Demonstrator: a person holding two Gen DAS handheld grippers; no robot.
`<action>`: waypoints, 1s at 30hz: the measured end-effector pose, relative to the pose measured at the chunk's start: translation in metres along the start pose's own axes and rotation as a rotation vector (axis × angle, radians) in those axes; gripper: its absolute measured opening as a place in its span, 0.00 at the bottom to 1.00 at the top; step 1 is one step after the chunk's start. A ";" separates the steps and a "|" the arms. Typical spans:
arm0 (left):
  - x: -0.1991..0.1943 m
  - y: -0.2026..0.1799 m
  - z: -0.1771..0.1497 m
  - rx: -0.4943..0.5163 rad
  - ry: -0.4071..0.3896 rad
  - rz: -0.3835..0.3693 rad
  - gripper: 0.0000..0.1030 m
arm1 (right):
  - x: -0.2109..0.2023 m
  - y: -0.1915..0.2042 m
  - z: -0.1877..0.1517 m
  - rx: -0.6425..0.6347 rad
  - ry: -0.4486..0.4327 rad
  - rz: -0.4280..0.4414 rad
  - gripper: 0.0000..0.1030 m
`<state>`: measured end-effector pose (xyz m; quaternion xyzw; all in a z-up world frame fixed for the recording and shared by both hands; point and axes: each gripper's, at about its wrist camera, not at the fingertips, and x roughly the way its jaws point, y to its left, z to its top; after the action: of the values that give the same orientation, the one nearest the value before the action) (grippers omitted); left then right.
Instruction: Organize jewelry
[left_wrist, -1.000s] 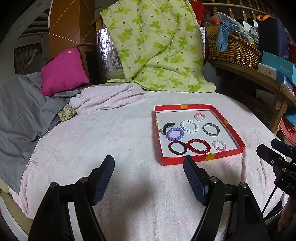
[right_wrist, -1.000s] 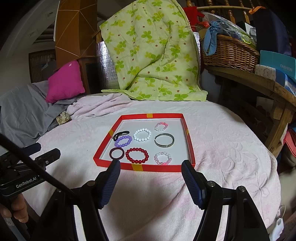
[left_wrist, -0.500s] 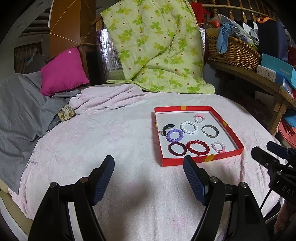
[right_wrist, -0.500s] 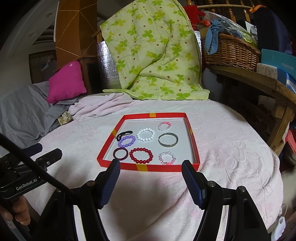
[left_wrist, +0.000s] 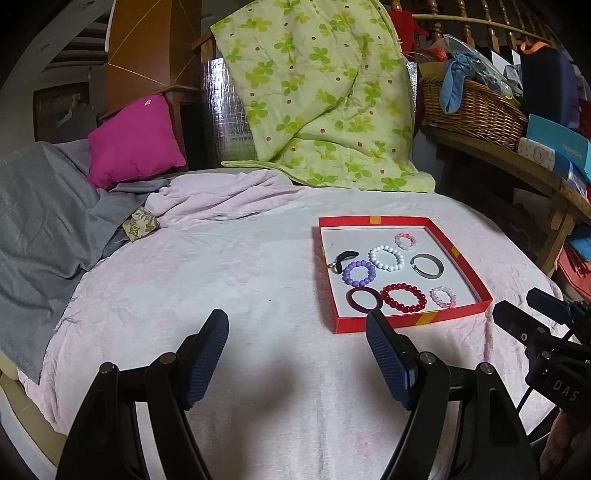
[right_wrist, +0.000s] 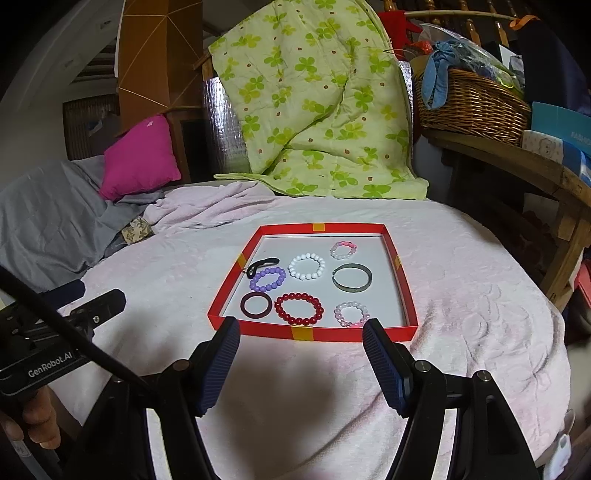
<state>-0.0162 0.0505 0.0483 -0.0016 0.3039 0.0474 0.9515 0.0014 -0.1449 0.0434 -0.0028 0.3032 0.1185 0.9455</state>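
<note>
A shallow red tray (right_wrist: 312, 333) (left_wrist: 406, 322) lies on the pink blanket and holds several bracelets: a red beaded one (right_wrist: 298, 308) (left_wrist: 403, 298), a white beaded one (right_wrist: 306, 266), a purple beaded one (right_wrist: 267, 279), a dark maroon ring (right_wrist: 255, 305), a grey bangle (right_wrist: 352, 277) and two pale pink ones (right_wrist: 351, 314). My right gripper (right_wrist: 301, 363) hovers open just in front of the tray's near rim, empty. My left gripper (left_wrist: 297, 356) is open and empty over bare blanket, left of the tray.
A green flowered quilt (left_wrist: 317, 92) hangs at the back. A magenta pillow (left_wrist: 135, 142) and grey cloth (left_wrist: 40, 218) lie at the left. A wicker basket (right_wrist: 472, 99) and boxes sit on a wooden shelf at the right. A hand (right_wrist: 33, 417) holds the left gripper's body.
In both views the tray has drifted slightly, a little rightward in the right wrist view; the jaws stay equally wide and no bracelet has moved.
</note>
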 end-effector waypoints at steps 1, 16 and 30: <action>0.000 0.002 0.000 -0.002 0.000 0.000 0.75 | 0.000 0.001 0.000 -0.001 0.001 0.001 0.70; 0.001 0.011 -0.001 -0.008 0.002 0.012 0.75 | 0.005 0.010 0.002 -0.015 0.011 0.005 0.70; 0.002 0.010 -0.002 -0.001 0.005 0.024 0.75 | 0.002 0.000 0.002 0.007 0.001 0.000 0.70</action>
<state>-0.0173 0.0608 0.0457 0.0016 0.3061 0.0590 0.9502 0.0040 -0.1444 0.0433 0.0005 0.3043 0.1175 0.9453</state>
